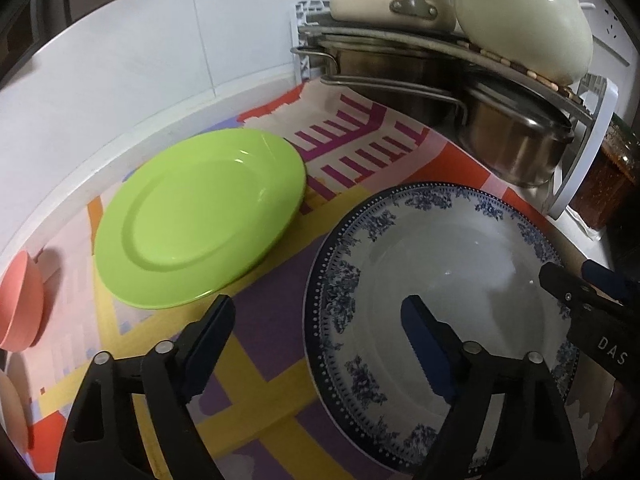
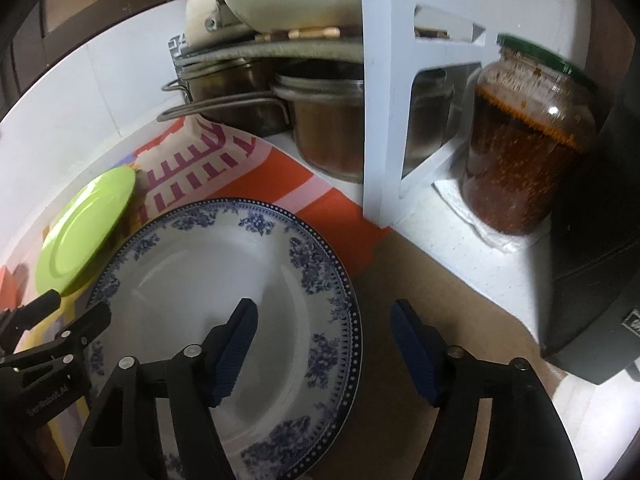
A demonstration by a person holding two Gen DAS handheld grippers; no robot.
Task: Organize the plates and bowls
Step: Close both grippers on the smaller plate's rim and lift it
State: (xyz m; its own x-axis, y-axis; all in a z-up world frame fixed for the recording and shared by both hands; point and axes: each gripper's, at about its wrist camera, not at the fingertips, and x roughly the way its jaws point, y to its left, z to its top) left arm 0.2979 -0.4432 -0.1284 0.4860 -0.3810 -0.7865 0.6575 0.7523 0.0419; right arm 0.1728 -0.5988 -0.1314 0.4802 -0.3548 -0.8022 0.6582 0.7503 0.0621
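1. We found the blue-patterned plate (image 2: 224, 320) lying flat on the colourful mat (image 1: 256, 364), between our two grippers and nearest to both of them.
2. Our right gripper (image 2: 324, 348) had its jaws wide apart and straddled the plate's right rim — the left finger (image 2: 234, 354) over the plate's well, the right finger (image 2: 416, 354) outside the rim, over the bare counter (image 2: 460, 272).
3. Our left gripper (image 1: 320, 348) was also spread open; its right finger (image 1: 430, 354) hung over the plate's well and its left finger (image 1: 210, 344) over the mat, so the plate's left rim ran between them.
4. The green plate (image 1: 200, 220) lay farther off on the mat, toward the left wall, with a pink bowl (image 1: 20, 304) at the far left edge — both apart from either gripper.
5. We judged that the coming move turned on the rim: each pair of jaws already bracketed one side of it, and neither was clamped on anything.
6. Whether any finger touched the plate, we could not tell.
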